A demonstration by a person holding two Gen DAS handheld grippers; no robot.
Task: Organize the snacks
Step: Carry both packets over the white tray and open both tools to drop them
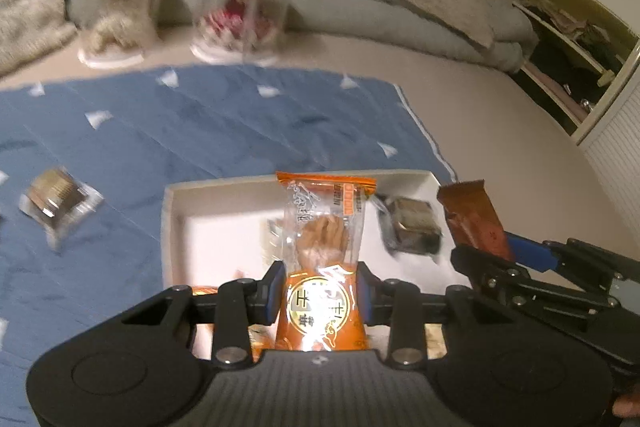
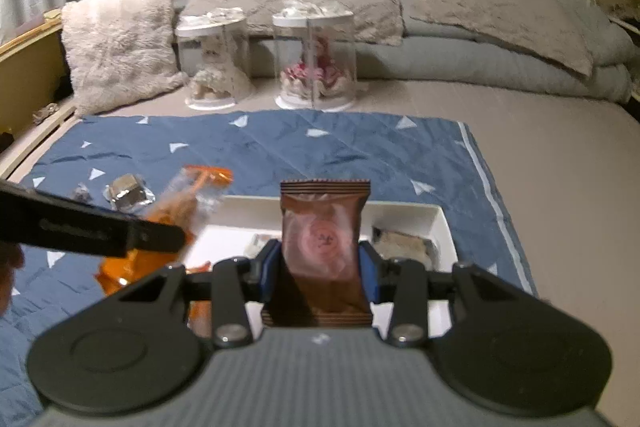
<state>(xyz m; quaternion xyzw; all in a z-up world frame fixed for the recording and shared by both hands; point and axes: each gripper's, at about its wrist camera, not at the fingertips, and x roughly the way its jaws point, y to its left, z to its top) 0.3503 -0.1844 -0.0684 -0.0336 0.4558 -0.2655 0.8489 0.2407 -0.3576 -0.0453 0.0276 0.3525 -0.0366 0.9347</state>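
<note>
My left gripper (image 1: 322, 291) is shut on an orange snack packet (image 1: 326, 239) with a clear window, held above the white tray (image 1: 170, 227). My right gripper (image 2: 322, 271) is shut on a brown snack packet (image 2: 324, 247), also over the tray (image 2: 442, 223). In the left wrist view the right gripper (image 1: 500, 267) shows at the right with the brown packet (image 1: 474, 219). In the right wrist view the orange packet (image 2: 176, 215) shows at the left behind the left gripper's arm. A clear-wrapped snack (image 1: 412, 223) lies in the tray. Another wrapped snack (image 1: 56, 201) lies on the blue cloth.
The tray sits on a blue cloth (image 2: 320, 151) with white triangles, spread over a bed. Two clear jars (image 2: 212, 59) (image 2: 316, 55) stand beyond the cloth. Pillows (image 2: 120, 43) lie behind. An open cabinet (image 1: 560, 39) is at the right.
</note>
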